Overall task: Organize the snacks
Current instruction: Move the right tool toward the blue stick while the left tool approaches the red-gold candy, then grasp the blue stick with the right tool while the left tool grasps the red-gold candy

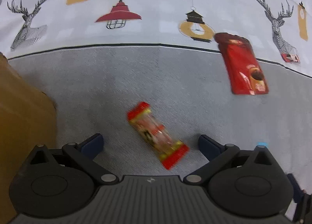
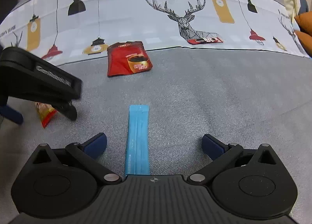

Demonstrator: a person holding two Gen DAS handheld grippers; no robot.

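A red and yellow snack packet lies slanted on the grey cloth, between the spread fingers of my open left gripper; nothing touches it. Its corner shows under the left gripper body in the right wrist view as a red and yellow snack packet. A long blue stick sachet lies lengthwise between the fingers of my open right gripper, its near end hidden under the gripper body. A red coffee pouch lies farther back, also the red coffee pouch.
A brown cardboard box stands at the left. A small red flat packet rests at the patterned cloth band near the deer print, seen too as the small red packet. Orange cushions sit at the far right.
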